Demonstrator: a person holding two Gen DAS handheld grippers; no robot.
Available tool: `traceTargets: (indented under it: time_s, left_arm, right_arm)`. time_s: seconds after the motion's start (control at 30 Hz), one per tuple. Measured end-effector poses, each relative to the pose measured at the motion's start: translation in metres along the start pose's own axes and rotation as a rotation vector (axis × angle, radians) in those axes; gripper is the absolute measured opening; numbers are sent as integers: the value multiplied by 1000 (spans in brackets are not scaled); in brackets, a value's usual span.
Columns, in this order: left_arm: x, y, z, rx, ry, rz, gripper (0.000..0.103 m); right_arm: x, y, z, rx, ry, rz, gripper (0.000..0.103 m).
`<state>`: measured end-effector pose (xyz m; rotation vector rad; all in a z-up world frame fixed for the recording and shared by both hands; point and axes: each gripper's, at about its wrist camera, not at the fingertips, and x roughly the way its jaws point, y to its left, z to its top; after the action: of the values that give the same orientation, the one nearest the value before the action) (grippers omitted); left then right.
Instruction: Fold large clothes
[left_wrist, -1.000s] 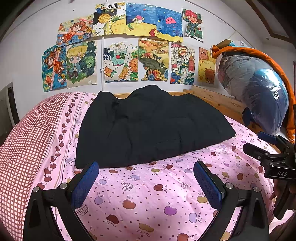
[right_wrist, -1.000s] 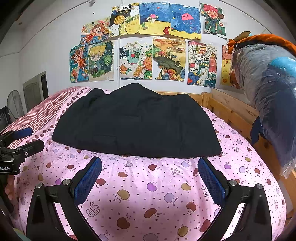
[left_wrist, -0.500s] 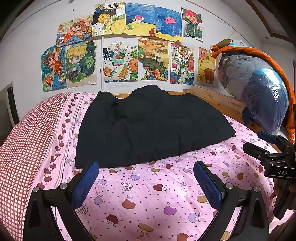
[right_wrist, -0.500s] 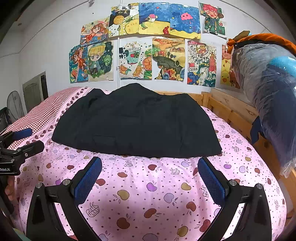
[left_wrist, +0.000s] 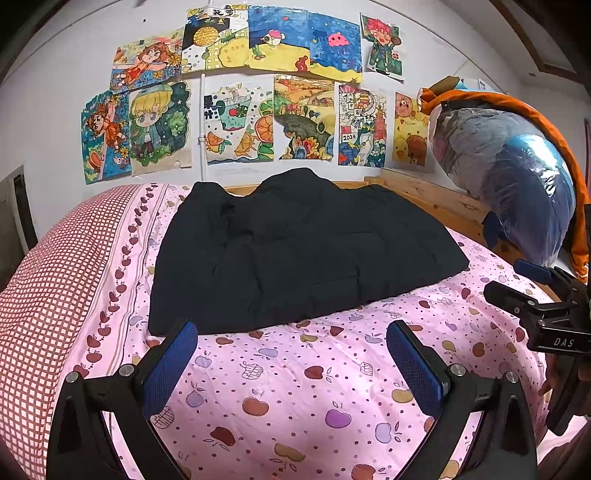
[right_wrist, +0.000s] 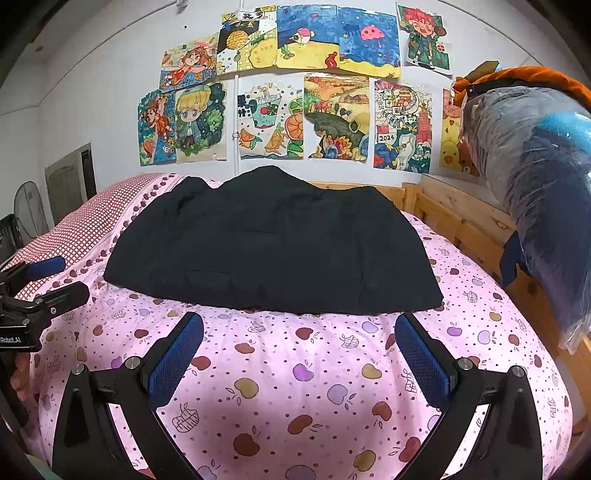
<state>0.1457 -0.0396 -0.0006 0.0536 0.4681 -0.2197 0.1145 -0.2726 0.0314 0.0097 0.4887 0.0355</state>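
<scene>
Both grippers hover wide apart over the bed, with nothing changed from the earlier frames.

The left gripper (left_wrist: 291, 354) sits at the bottom of its frame, blue pads spread and empty, above the pink bedspread (left_wrist: 295, 387); the right gripper (right_wrist: 299, 350) is posed the same way, low in its own frame. Each shows at the edge of the other's view. The black garment (left_wrist: 295, 258) lies flat across the middle of the frame, its near edge just beyond the fingertips, apparently folded already, though its dark cloth hides the creases.
</scene>
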Motion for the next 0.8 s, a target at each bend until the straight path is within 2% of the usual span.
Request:
traceTargets:
  time_s: [0.8]
  left_arm:
    - [0,-3,-3,23,1,2,103]
  right_arm:
    - [-1,-1,0,8,3,-7,102]
